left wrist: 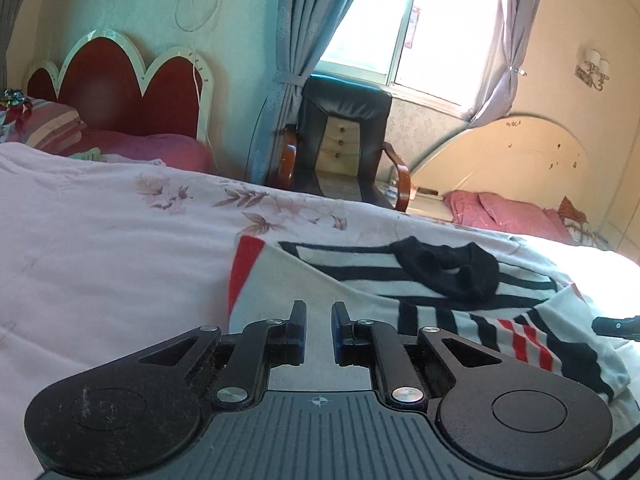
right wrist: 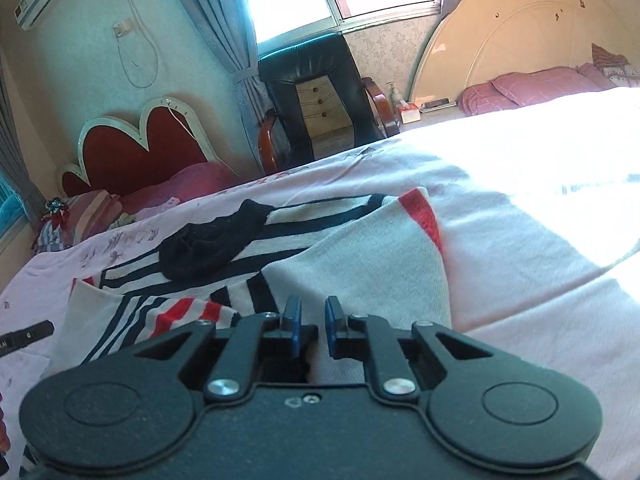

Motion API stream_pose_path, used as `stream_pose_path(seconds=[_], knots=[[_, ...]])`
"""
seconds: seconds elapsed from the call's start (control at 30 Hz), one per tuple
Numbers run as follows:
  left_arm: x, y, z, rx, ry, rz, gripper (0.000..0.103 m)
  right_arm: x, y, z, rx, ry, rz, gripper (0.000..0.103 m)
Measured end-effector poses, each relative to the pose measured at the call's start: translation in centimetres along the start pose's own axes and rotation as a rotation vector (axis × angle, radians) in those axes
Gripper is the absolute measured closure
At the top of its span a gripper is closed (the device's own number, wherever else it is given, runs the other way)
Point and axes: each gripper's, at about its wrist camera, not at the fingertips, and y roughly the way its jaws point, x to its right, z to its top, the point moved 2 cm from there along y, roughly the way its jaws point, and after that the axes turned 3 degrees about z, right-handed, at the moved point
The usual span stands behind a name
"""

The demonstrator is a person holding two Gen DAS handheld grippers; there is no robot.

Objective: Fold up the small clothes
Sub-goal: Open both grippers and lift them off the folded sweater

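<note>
A small white sweater (left wrist: 352, 280) with black and red stripes lies partly folded on the pink floral bedspread (left wrist: 100, 240); it also shows in the right wrist view (right wrist: 360, 264). A black garment (left wrist: 452, 270) lies crumpled on top of it, also in the right wrist view (right wrist: 208, 248). My left gripper (left wrist: 319, 312) hovers low over the sweater's near left part, jaws a little apart and empty. My right gripper (right wrist: 313, 308) hovers over the sweater's near right part, jaws a little apart and empty. The tip of the right gripper (left wrist: 616, 326) shows at the left view's right edge.
The bedspread (right wrist: 520, 220) stretches wide around the sweater, sunlit at the right. Behind it stand a black armchair (left wrist: 344, 136), a red headboard (left wrist: 116, 88), a cream headboard (right wrist: 520, 40), pink pillows (right wrist: 532, 86) and a curtained window (left wrist: 408, 20).
</note>
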Motion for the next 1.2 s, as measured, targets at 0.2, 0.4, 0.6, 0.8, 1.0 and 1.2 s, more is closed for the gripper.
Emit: stream_pose_path(seconds=[0.2,0.4,0.6,0.8,1.0,1.2], knots=[[-1.1,6.6,1.9,-0.084,0.054,0.035,0.091,0.0,3.6,2.2,-0.012,-0.044,-0.019,0.088],[-2.7,8.5,0.9,-0.087,0.011,0.05,0.091,-0.3,6.4,1.2,-0.076,-0.085,-0.053,0.089],[0.7,6.0,1.8,-0.043,0.096,0.041,0.054,-2.3,4.6,1.3,-0.034,-0.095,0.0,0.081],[8.8,5.0,0.1,-0.05,0.174,-0.091,0.04,-8.9,6.5,-0.1,-0.096,-0.174,0.187,0.087],[7.0,5.2,-2.4,-0.097,0.183,-0.056,0.04,-10.4,7.5,-1.9,-0.157,-0.284,0.155,0.093],[2.1,7.0,1.4,-0.086,0.092,0.059,0.04,-7.3,6.8,-1.0,-0.14,-0.246,0.126,0.094]])
